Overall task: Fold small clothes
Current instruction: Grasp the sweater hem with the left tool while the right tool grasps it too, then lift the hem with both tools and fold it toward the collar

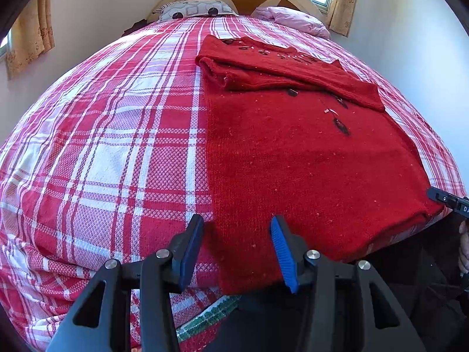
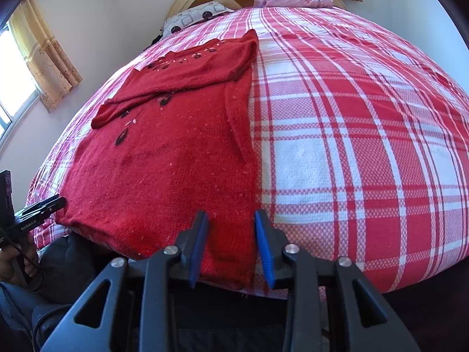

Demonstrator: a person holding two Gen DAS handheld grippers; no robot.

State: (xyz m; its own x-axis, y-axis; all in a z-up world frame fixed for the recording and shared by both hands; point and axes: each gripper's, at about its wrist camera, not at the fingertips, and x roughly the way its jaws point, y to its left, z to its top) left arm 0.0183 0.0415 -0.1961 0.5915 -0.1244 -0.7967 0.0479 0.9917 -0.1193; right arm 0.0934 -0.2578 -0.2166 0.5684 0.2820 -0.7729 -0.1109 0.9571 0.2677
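Directly ahead of both tongs: plaid bedspread (image 1: 102, 135), running away to the headboard. On it, just beyond the tips, red sweater (image 1: 293, 152) lying flat, long axis straight away from the tongs, hem nearest, neck pointing at the pillows, sleeves folded across the chest. Left gripper (image 1: 237, 236) spread wide, empty, straddling the hem's left corner. Right gripper (image 2: 231, 228) parted, empty, over the hem's right corner. Equally near; likely next, a pinch at each corner.
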